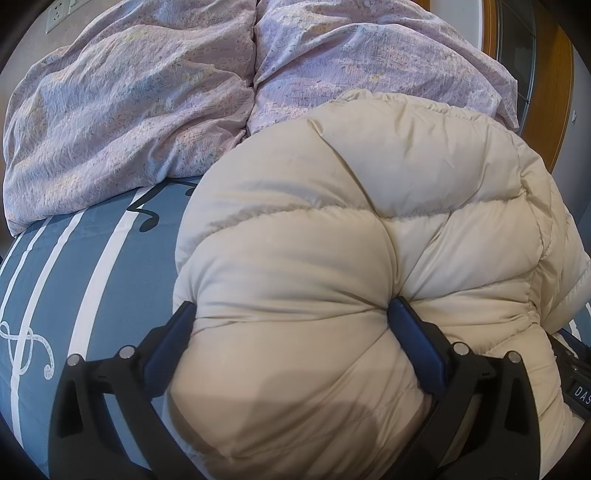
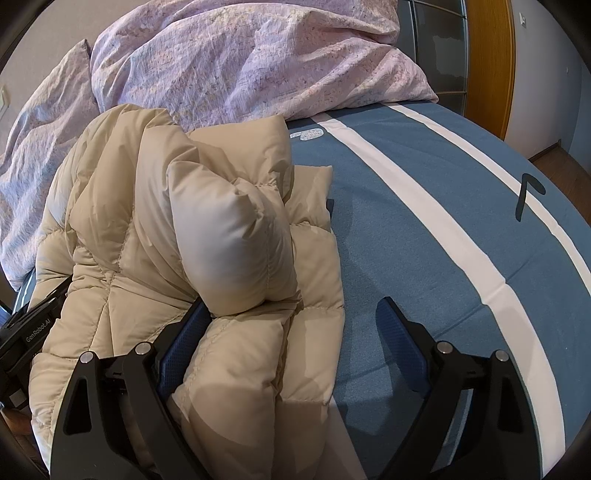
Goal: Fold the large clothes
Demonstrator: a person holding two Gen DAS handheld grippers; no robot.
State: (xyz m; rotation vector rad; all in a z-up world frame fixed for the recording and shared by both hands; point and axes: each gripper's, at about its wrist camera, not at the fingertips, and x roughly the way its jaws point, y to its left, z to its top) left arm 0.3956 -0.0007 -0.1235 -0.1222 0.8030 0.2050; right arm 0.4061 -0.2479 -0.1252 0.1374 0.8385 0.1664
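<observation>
Left gripper point(image 1: 291, 314): jaws spread wide, both blue pads pressed into a thick bulge of the cream down jacket point(image 1: 369, 221). The padding swells out between and over the fingers point(image 1: 170, 343), puckered where the right pad digs in. Grip reads as clamped on a bulky fold, not on a thin edge.

Right gripper point(image 2: 295, 317): jaws wide apart. Left blue pad lies against the jacket's point(image 2: 229, 236) folded edge, partly tucked under a puffed roll of fabric. Right pad stands clear over bare sheet, touching nothing. Not gripping.

Jacket: quilted, cream-beige, heaped in thick layers on the bed. From the right wrist view it sits left of centre, several layers stacked, one rounded fold standing up on top, a flat quilted panel spread below toward the sheet. From the left wrist view it fills the centre and right of the frame.

Bed sheet point(image 2: 424, 229): blue with broad white stripes and black musical-note marks; a white treble clef point(image 1: 26, 343) shows in the left wrist view.

Behind the jacket: a crumpled pink-lilac floral duvet point(image 1: 129, 103), bunched across the far side of the bed, its edge touching the jacket's far side.

Beyond: wooden door frame point(image 2: 491, 62) at right, a wall socket point(image 1: 57, 16) top left. Part of the other gripper's black body point(image 2: 33, 332) shows at the left edge in the right wrist view, lettering "GenRobot.AI".
</observation>
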